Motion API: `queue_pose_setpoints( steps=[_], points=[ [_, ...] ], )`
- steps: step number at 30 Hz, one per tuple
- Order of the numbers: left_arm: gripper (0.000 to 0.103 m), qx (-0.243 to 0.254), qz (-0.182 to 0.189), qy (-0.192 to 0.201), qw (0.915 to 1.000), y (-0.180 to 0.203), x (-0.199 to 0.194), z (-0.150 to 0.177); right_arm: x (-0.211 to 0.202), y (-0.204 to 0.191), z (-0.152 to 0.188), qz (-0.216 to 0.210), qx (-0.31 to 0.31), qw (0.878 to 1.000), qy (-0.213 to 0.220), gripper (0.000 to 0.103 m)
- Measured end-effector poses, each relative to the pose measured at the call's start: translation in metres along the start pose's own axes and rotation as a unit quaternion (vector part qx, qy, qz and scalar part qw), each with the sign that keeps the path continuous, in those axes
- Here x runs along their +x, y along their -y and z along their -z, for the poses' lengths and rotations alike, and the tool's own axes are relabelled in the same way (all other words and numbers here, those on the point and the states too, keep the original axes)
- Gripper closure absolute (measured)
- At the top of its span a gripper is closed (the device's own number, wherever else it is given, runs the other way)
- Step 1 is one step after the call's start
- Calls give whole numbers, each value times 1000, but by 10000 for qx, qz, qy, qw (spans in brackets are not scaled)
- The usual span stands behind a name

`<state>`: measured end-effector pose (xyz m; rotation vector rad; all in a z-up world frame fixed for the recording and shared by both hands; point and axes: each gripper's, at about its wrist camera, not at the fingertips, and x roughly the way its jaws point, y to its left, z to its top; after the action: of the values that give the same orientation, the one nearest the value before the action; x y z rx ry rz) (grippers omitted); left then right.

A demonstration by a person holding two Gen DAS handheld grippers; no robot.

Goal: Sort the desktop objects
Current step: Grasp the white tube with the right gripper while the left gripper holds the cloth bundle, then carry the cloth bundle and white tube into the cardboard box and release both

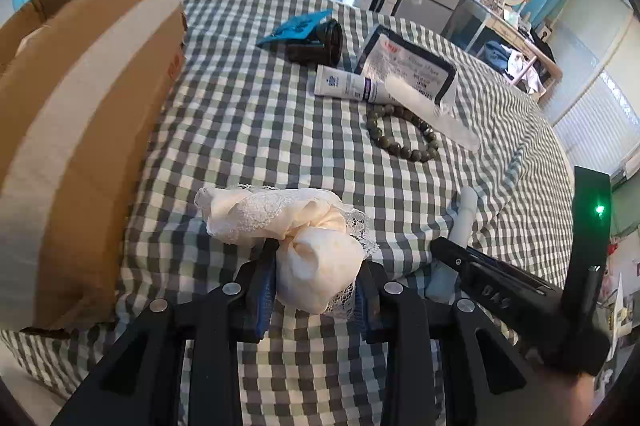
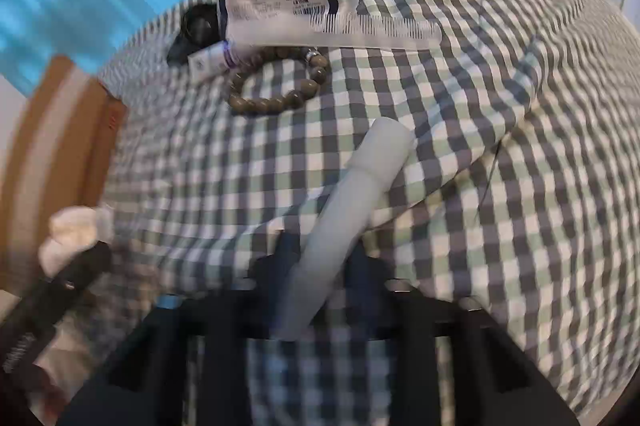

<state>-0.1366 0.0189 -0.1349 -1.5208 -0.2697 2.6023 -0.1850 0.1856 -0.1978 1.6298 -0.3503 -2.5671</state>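
Desktop sort: two tongs loaded, five items loose on the checked cloth [image 1: 280, 130].

Your left gripper [image 1: 316, 290] pinches one cream lace cloth [image 1: 316, 266]. Your right gripper [image 2: 320, 266] has one pale tube [image 2: 348, 202] between its jaws, pads seeming to touch it. Toward 12 o'clock lie one bead bracelet [image 1: 402, 134], one cream tube [image 1: 352, 86], one comb [image 2: 380, 30], one packet [image 1: 408, 66], one black cylinder [image 1: 320, 42]. One cardboard box [image 1: 80, 130] stands at 9 o'clock.

Two close downward views, shared checkered cloth [image 1: 280, 130].
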Motion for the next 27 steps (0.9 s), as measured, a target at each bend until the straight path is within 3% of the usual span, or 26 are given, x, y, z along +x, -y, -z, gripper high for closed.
queue_pose_setpoints(
  steps=[2, 8, 16, 18, 24, 27],
  points=[
    [71, 20, -5, -24, 10000, 1, 3, 0, -4, -6, 1, 120, -211, 9997, 89, 89],
    [71, 109, 93, 130, 9998, 11, -12, -7, -49, -26, 2, 90, -652, 9965, 506, 90],
    [71, 243, 333, 737, 9964, 22, -87, -22, -135, -64, -2, -545, -822, 9878, 1206, 90],
    [71, 171, 530, 804, 9952, 17, -109, -27, -155, -74, 0, -716, -850, 9842, 1378, 90],
    [71, 266, 572, 1220, 9905, -14, -171, -42, -199, -118, 6, -1115, -1155, 9735, 1627, 90],
    [71, 330, 303, 1361, 9897, -42, -196, -56, -202, -147, 4, -1301, -1304, 9699, 1591, 90]
  ],
)
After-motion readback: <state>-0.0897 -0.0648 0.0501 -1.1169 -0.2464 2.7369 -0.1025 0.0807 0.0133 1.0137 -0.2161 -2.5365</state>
